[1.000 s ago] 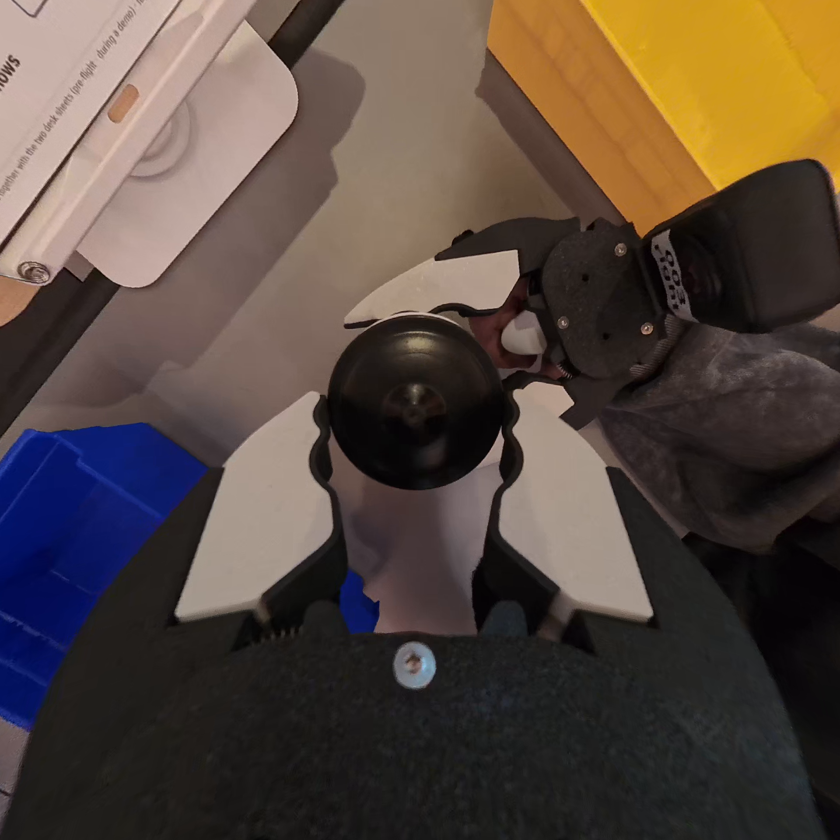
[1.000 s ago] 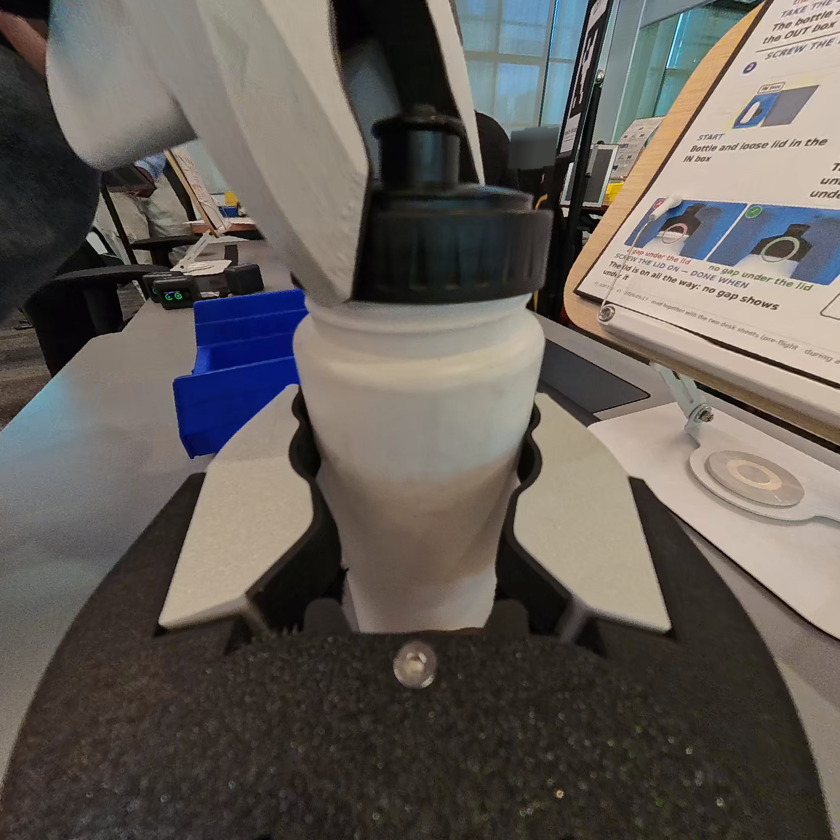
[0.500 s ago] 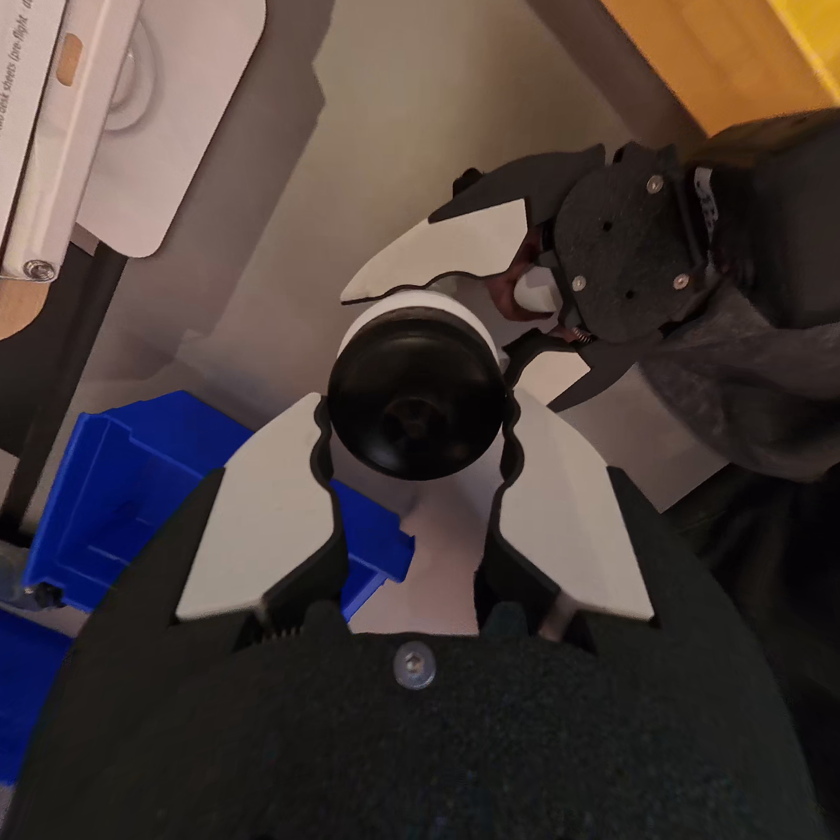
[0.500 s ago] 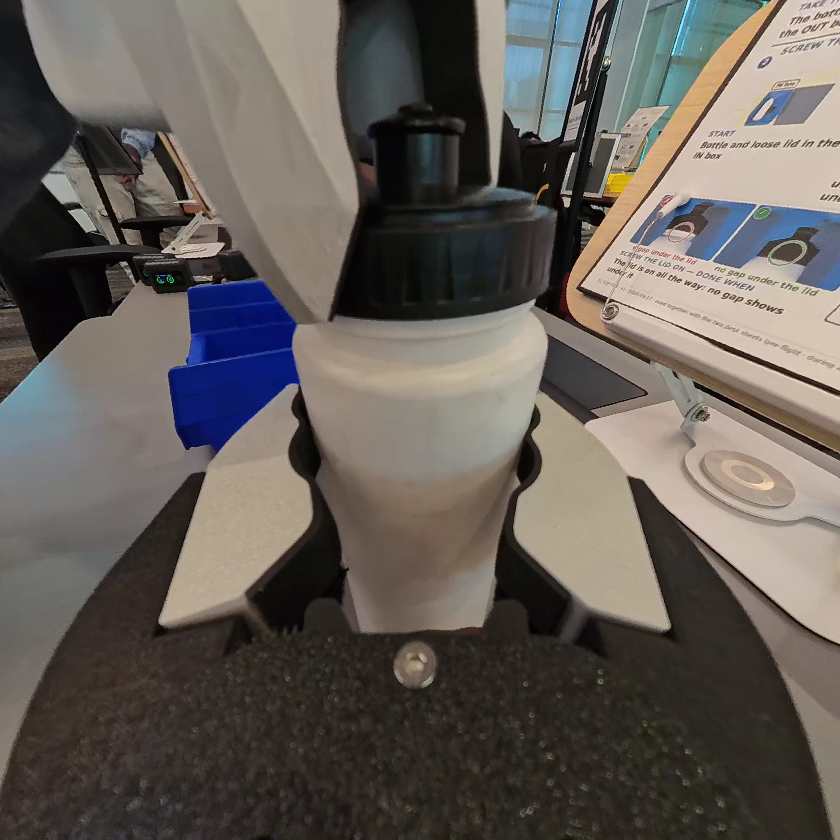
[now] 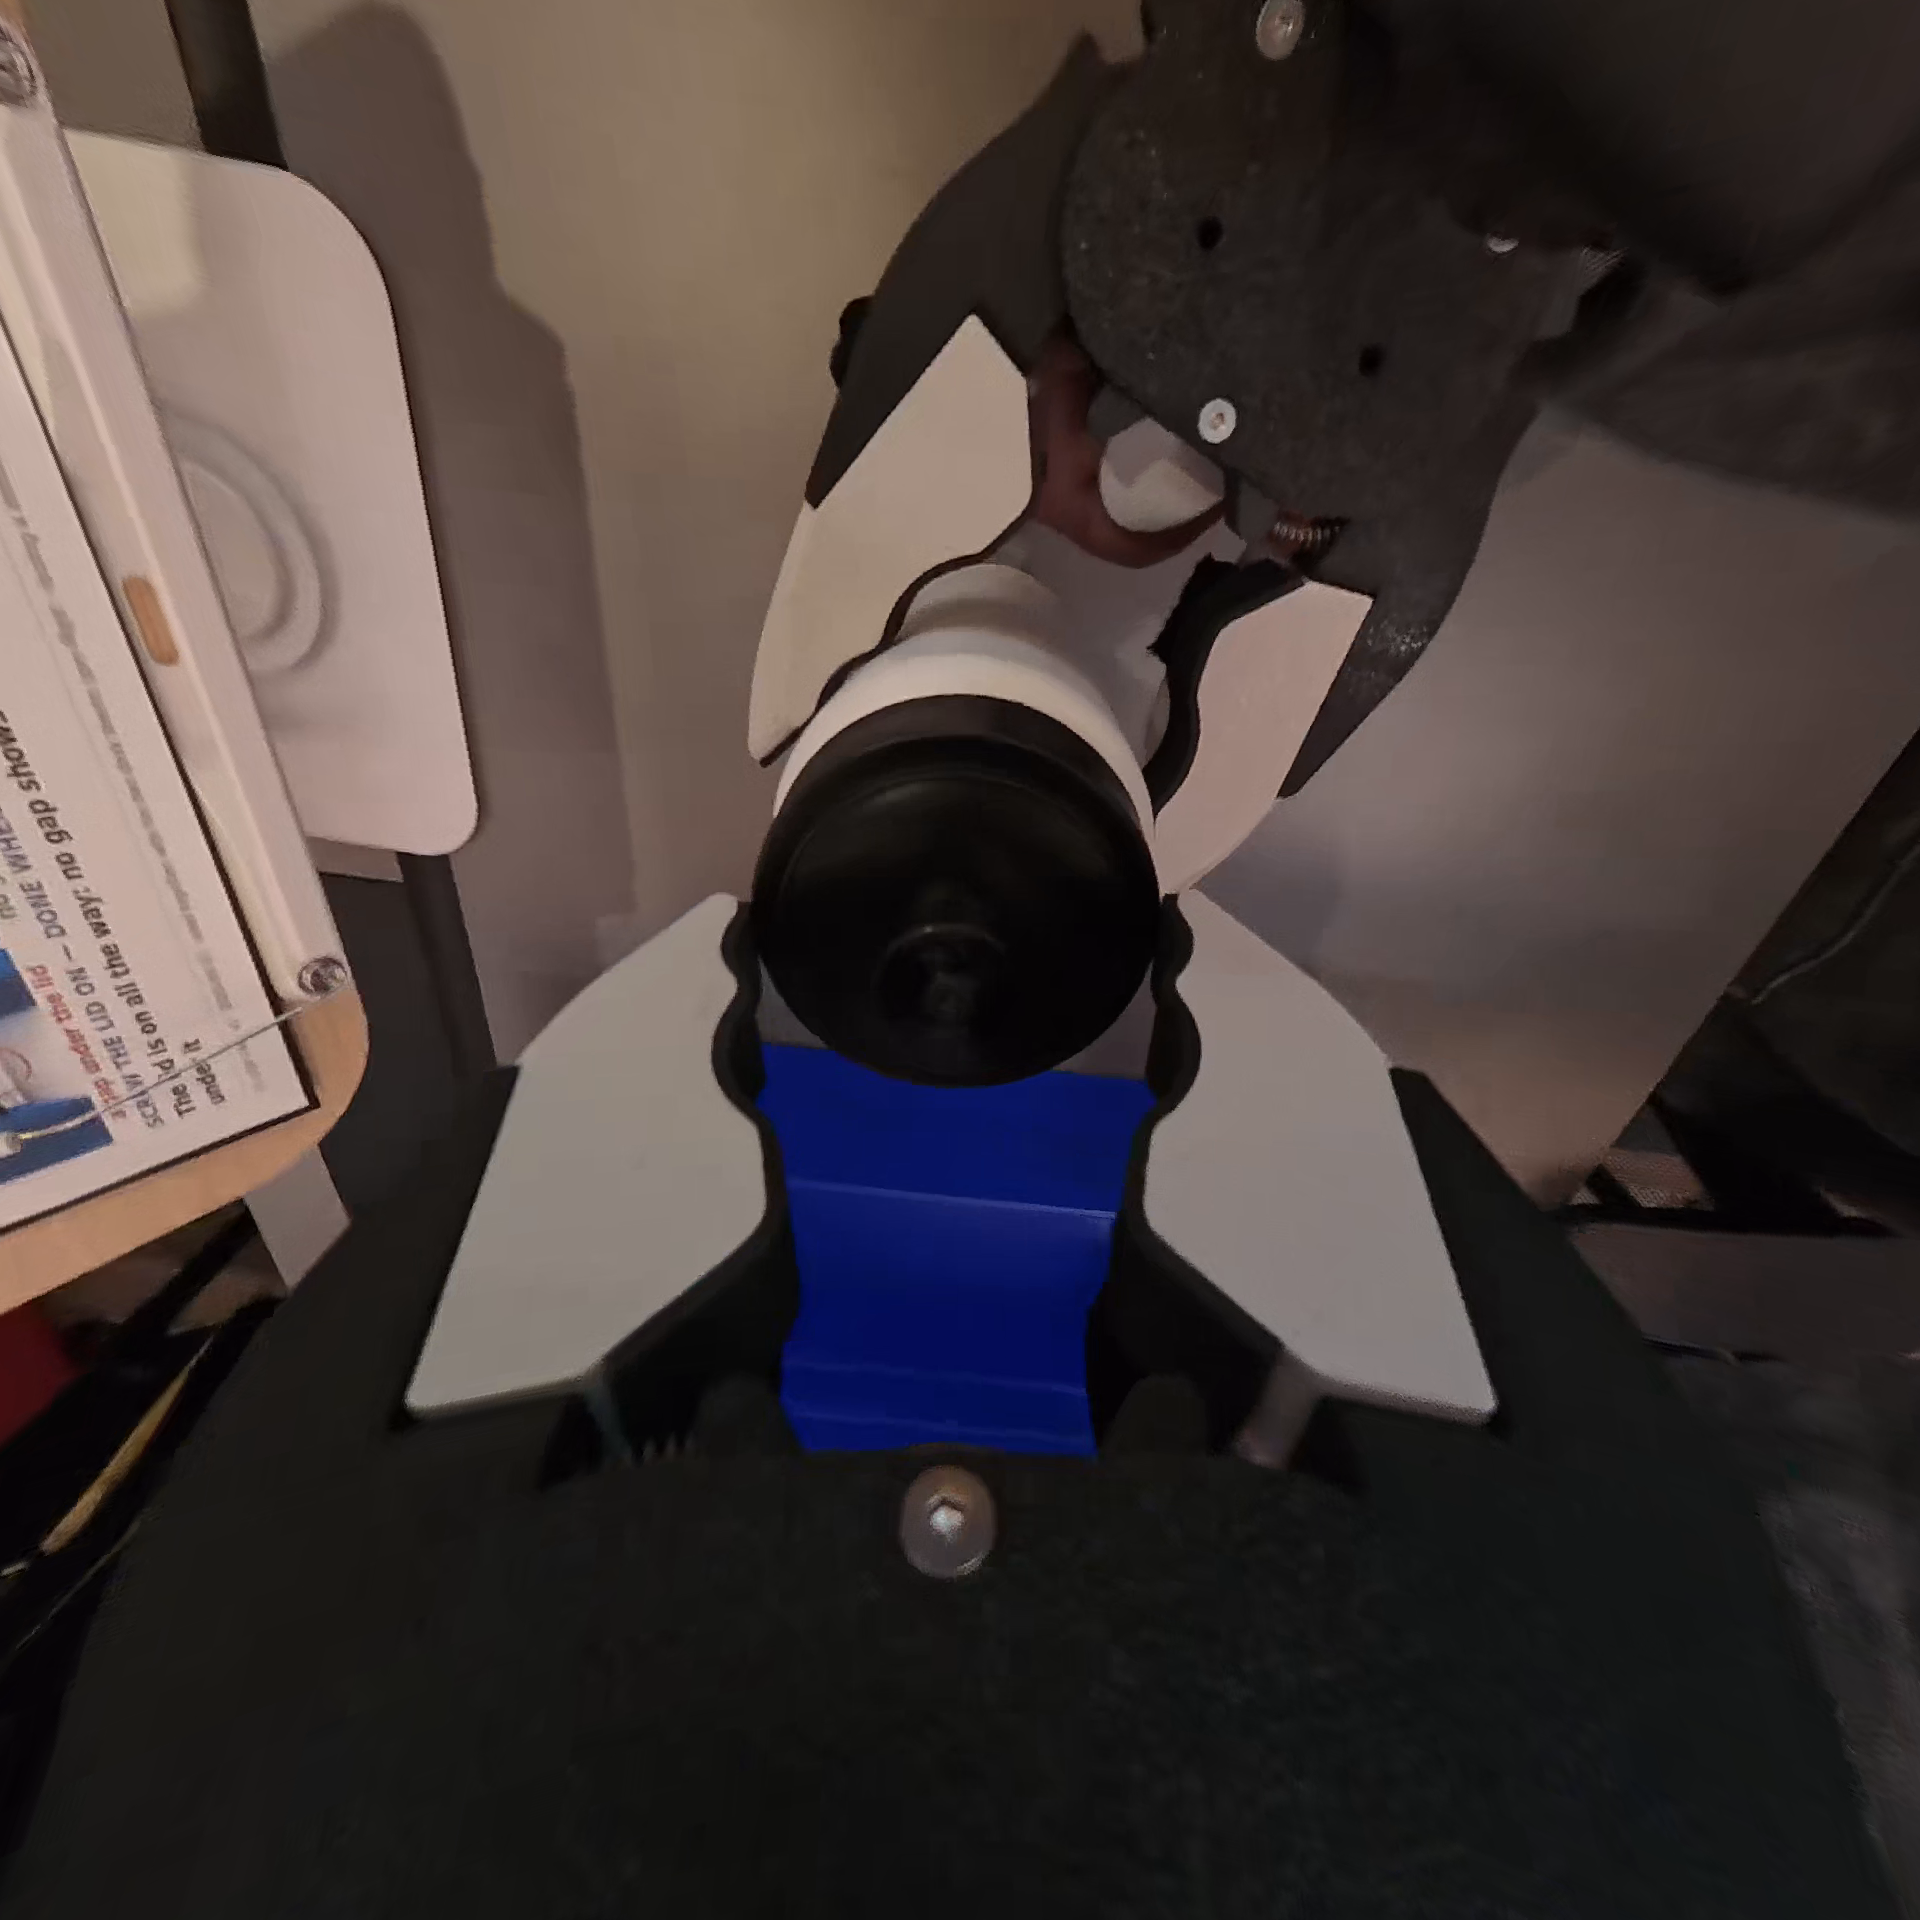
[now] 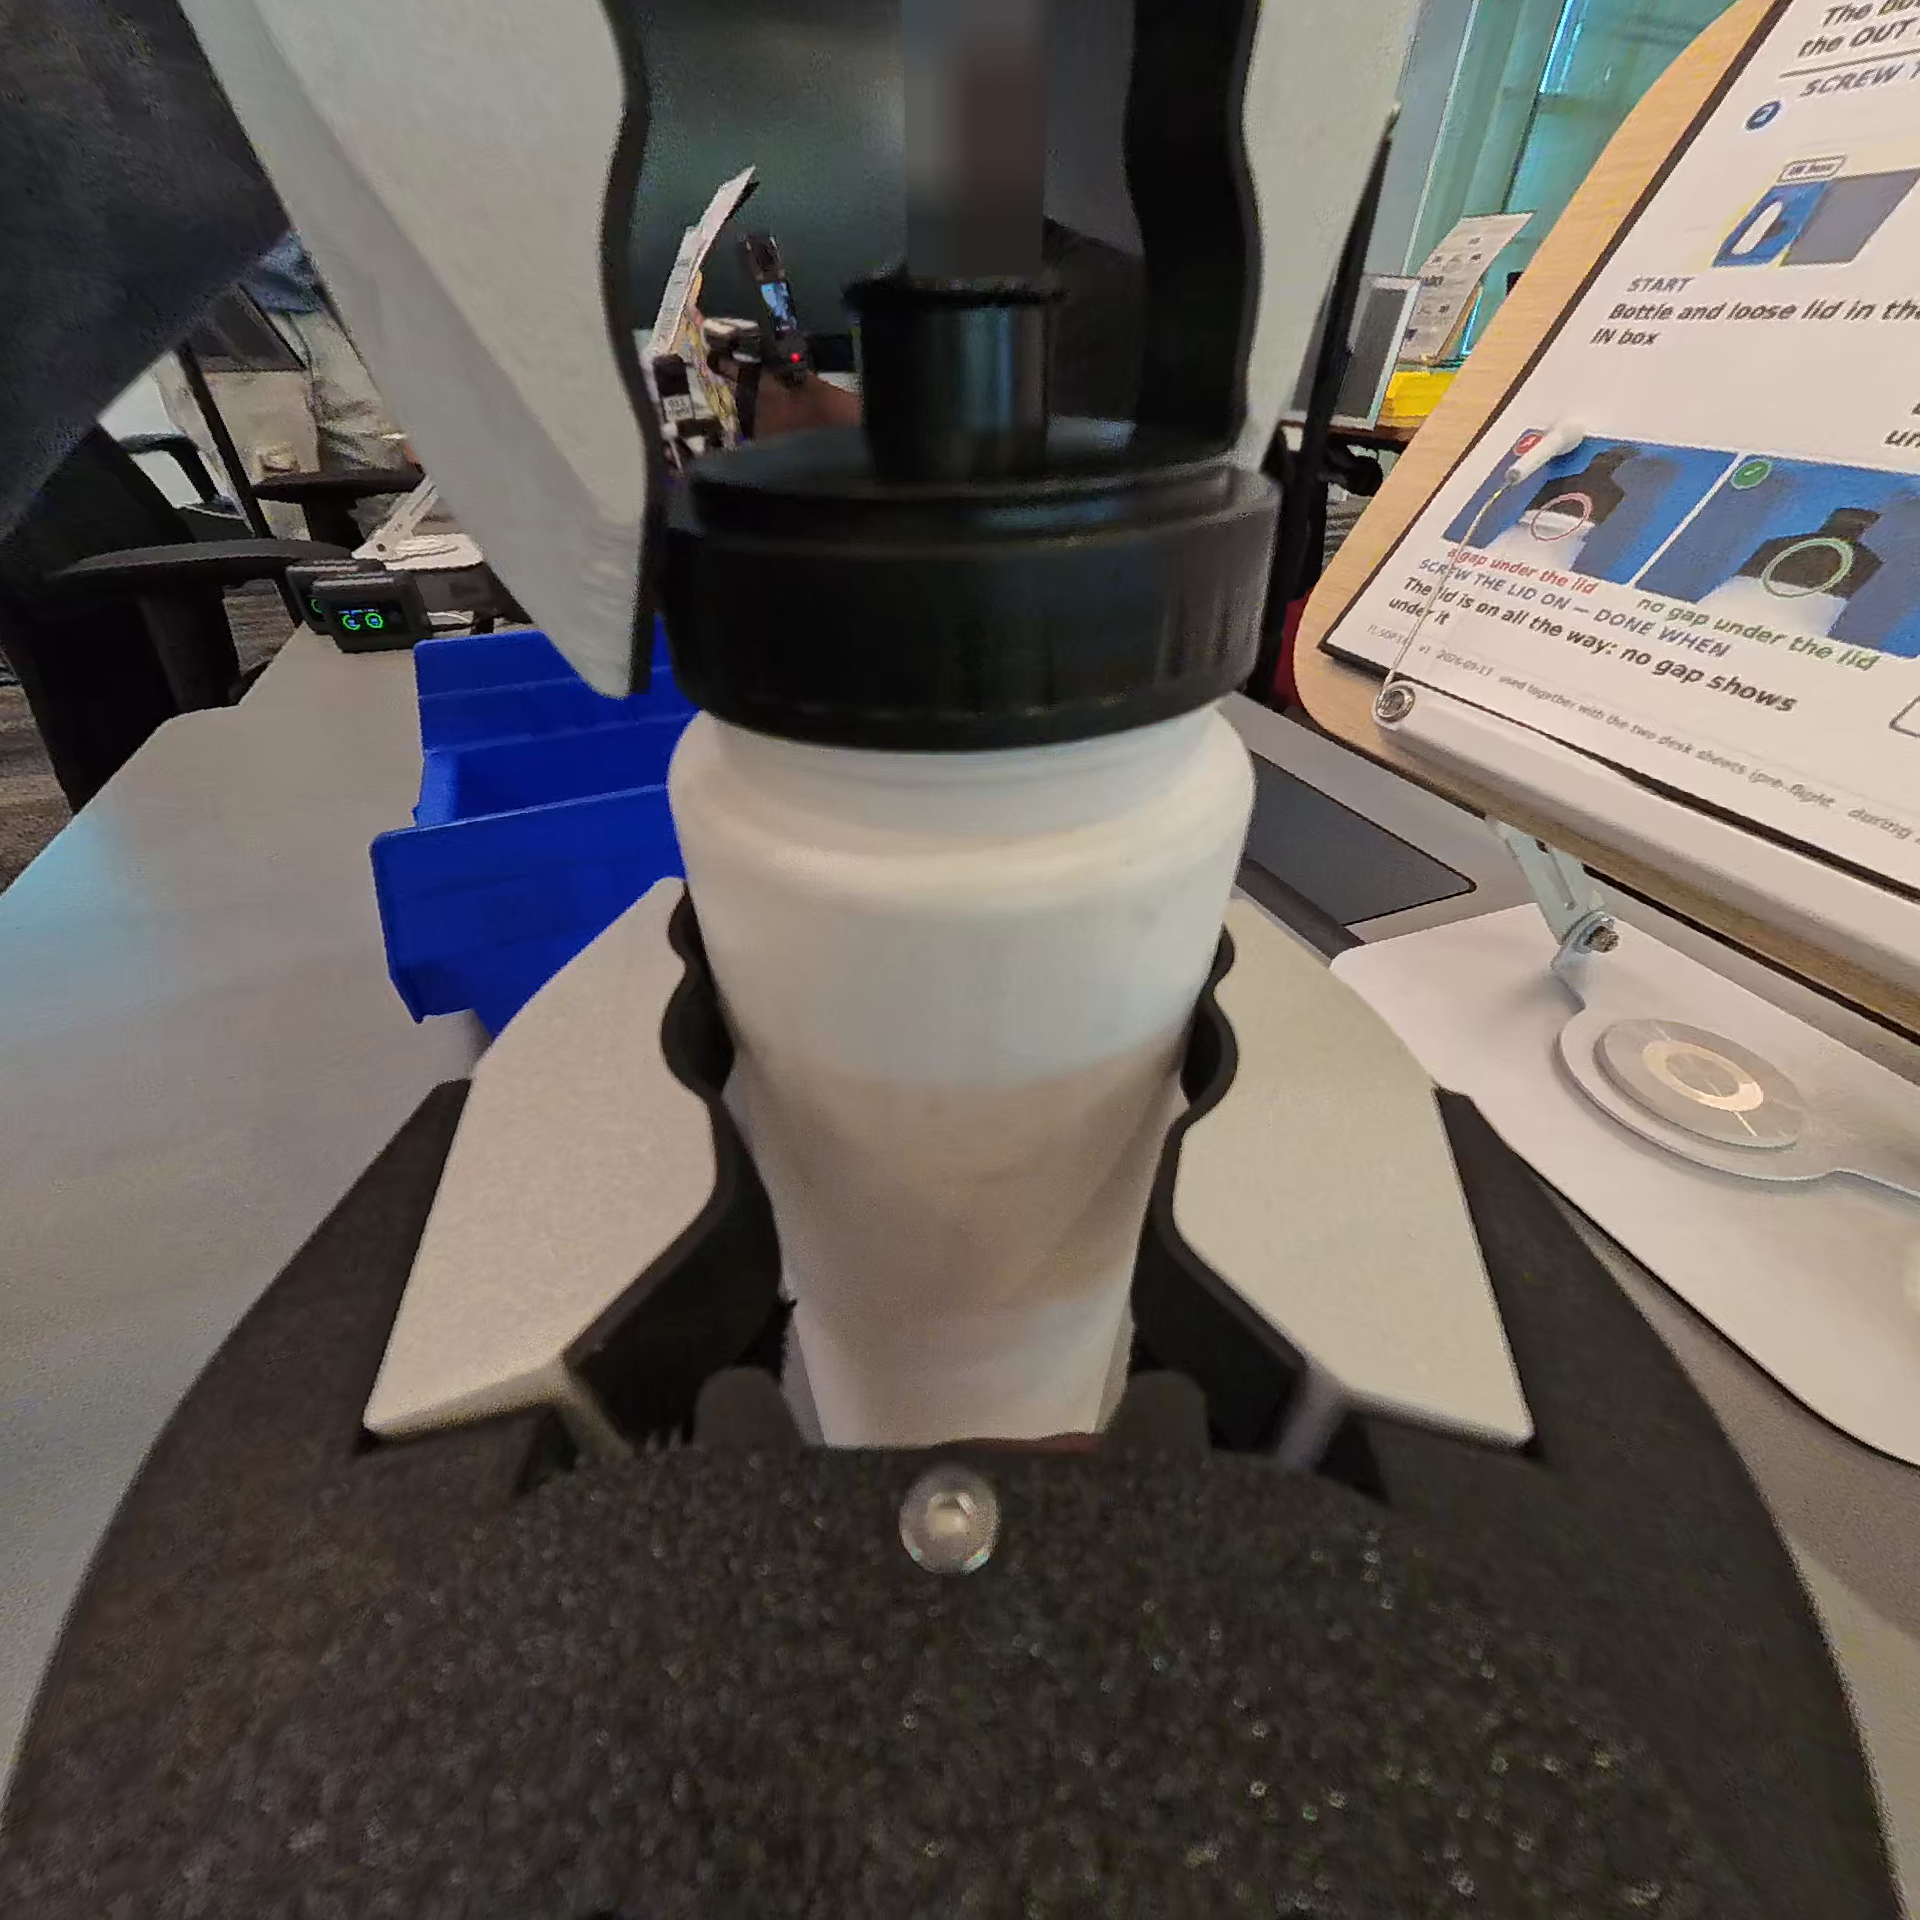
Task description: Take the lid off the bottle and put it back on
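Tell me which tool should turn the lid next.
Left. The left tool straddles the black lid from above, fingers at its rim. The right tool is clamped on the white bottle body, so it likely serves best holding it steady.

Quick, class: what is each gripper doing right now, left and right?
Left gripper: closed on the black lid, gripping its rim from above.
Right gripper: closed on the white bottle, holding its body.

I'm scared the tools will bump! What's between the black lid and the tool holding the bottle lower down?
Only the bare white shoulder of the bottle, plain in the right wrist view: right tool below it, lid above.
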`<move>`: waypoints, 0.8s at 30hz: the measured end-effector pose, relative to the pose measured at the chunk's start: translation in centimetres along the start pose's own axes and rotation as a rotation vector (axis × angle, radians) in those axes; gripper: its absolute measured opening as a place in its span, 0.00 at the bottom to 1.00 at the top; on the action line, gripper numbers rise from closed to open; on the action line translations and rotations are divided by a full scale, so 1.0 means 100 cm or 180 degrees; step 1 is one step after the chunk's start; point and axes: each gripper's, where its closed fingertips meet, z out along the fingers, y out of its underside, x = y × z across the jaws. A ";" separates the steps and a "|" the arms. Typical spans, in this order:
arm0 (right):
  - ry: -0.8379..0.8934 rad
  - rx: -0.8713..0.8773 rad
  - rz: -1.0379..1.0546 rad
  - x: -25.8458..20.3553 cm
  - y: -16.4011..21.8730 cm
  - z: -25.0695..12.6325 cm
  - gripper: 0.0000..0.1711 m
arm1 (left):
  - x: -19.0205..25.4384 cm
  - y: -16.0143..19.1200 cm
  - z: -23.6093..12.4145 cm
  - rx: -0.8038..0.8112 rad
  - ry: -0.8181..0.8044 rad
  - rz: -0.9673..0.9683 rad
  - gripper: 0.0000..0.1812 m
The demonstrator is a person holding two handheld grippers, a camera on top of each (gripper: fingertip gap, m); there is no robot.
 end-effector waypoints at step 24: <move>0.0185 -0.0111 0.0056 0.004 0.001 0.002 0.51 | -0.002 0.006 0.000 -0.0203 -0.0124 -0.0530 0.40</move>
